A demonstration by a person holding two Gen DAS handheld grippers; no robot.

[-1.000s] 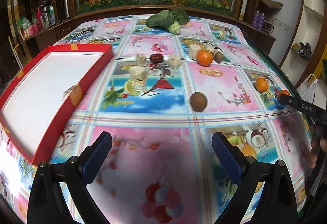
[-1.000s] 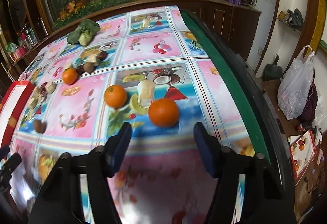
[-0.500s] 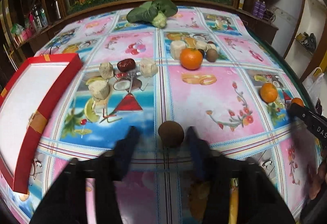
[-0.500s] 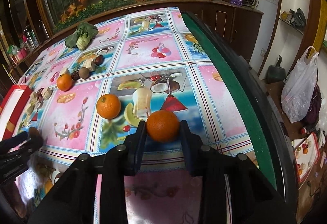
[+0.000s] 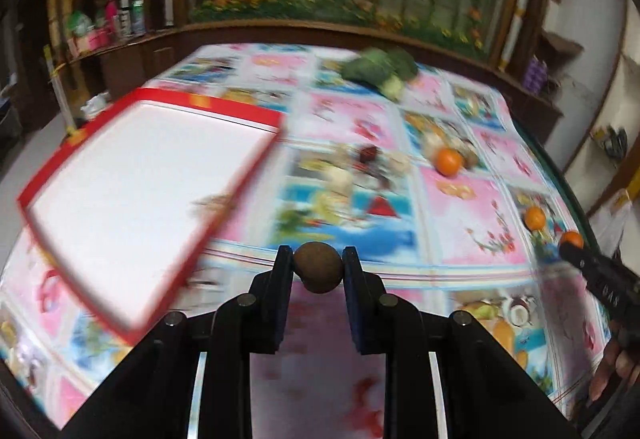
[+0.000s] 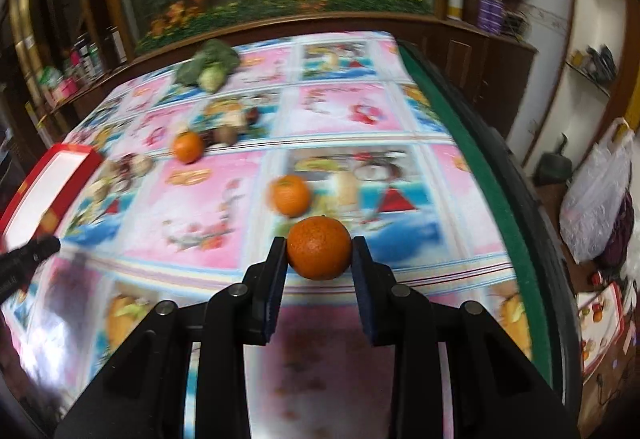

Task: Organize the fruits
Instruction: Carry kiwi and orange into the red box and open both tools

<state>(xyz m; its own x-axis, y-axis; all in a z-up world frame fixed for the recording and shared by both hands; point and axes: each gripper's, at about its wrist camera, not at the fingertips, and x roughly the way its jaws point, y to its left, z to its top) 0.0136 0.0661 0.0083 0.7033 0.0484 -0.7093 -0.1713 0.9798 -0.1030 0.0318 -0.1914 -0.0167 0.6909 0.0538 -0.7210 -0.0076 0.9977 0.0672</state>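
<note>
My left gripper [image 5: 318, 267] is shut on a small round brown fruit [image 5: 318, 267], held above the patterned tablecloth [image 5: 472, 223]. The red-rimmed white tray [image 5: 132, 195] lies to its left. My right gripper [image 6: 319, 249] is shut on an orange [image 6: 319, 247], lifted off the cloth; in the left wrist view that orange [image 5: 571, 239] shows at the right gripper's tip. Two more oranges [image 6: 290, 195] [image 6: 188, 147] lie further back on the table, with brown and pale pieces [image 6: 226, 133] near the far one.
A green leafy vegetable [image 6: 210, 67] lies at the far end of the table. The table's green right edge [image 6: 480, 167] drops to a floor with plastic bags [image 6: 600, 191]. A wooden cabinet with bottles [image 5: 128, 15] stands behind the tray. A person's hand [image 5: 616, 371] holds the right gripper.
Both grippers closed on their fruits and lifted them off the cloth. The left one swung towards the red tray with the brown fruit; the right one rose with the orange.
</note>
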